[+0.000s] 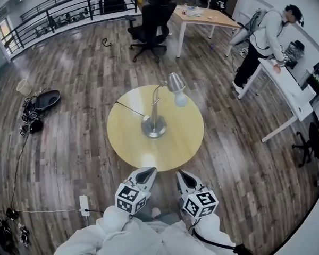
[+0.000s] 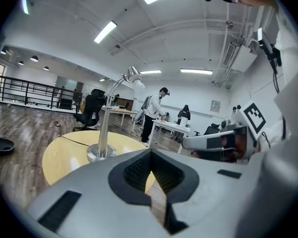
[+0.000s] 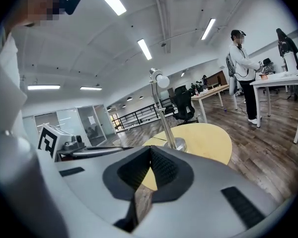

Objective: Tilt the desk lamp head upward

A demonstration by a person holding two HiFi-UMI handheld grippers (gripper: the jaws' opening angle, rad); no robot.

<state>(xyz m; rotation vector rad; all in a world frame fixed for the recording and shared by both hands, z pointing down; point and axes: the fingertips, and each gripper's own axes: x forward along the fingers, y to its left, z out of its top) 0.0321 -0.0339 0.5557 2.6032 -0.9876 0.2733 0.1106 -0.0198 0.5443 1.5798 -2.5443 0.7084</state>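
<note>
A silver desk lamp (image 1: 154, 122) stands on its round base in the middle of a round yellow table (image 1: 127, 142). Its head (image 1: 176, 85) with a white bulb points down toward the far right. The lamp also shows in the left gripper view (image 2: 108, 114) and in the right gripper view (image 3: 164, 110). My left gripper (image 1: 147, 172) and right gripper (image 1: 182, 175) hover side by side at the table's near edge, well short of the lamp. Both are shut with nothing between their jaws.
A thin black cable (image 1: 128, 108) runs from the lamp base off the table's left side. A black office chair (image 1: 151, 26) stands beyond the table. A person (image 1: 263, 39) leans over a white desk (image 1: 287, 89) at the right. Bags and cables (image 1: 37, 108) lie on the floor at left.
</note>
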